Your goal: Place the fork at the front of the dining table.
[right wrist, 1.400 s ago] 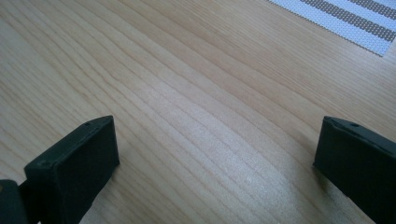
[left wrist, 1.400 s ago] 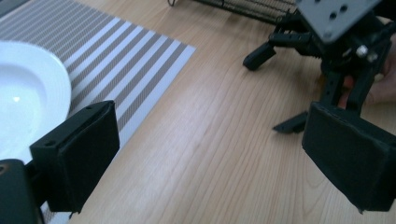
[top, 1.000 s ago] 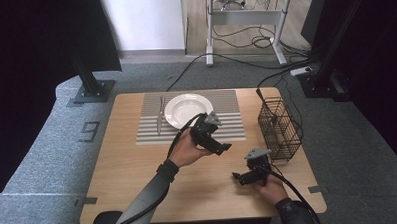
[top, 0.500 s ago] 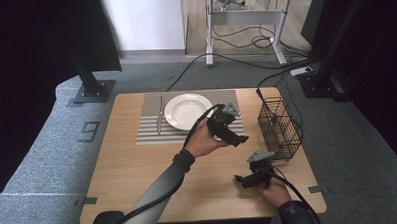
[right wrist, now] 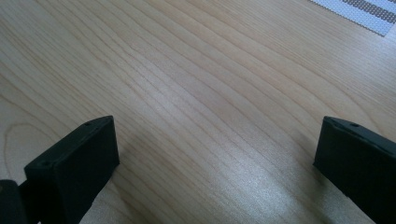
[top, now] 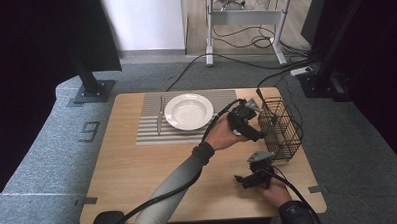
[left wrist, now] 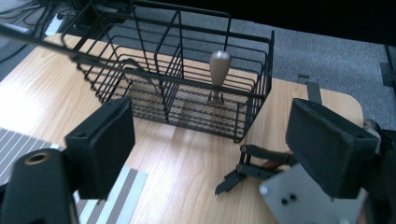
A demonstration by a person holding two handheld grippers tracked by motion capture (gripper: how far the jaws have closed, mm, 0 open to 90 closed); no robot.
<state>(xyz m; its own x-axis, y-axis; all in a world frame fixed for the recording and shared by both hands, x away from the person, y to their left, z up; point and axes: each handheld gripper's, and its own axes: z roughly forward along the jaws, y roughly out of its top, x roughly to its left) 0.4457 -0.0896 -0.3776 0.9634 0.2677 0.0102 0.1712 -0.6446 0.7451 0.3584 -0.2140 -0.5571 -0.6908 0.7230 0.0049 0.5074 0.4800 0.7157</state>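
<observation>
While the left gripper (top: 254, 121) is held just beside the wire basket (top: 282, 129) with its fingers (left wrist: 100, 144) spread wide and nothing between them, the utensil handle (left wrist: 219, 65) standing upright in the basket's far compartment is judged to be the target. The reach is best made from above, over the rim, so that the divider wires are not struck, and the fingers are closed only once the handle is centred. The right gripper (top: 249, 179) is rested low over the desk (top: 133, 169), fingers apart and empty, near the basket, which can be steadied if needed.
</observation>
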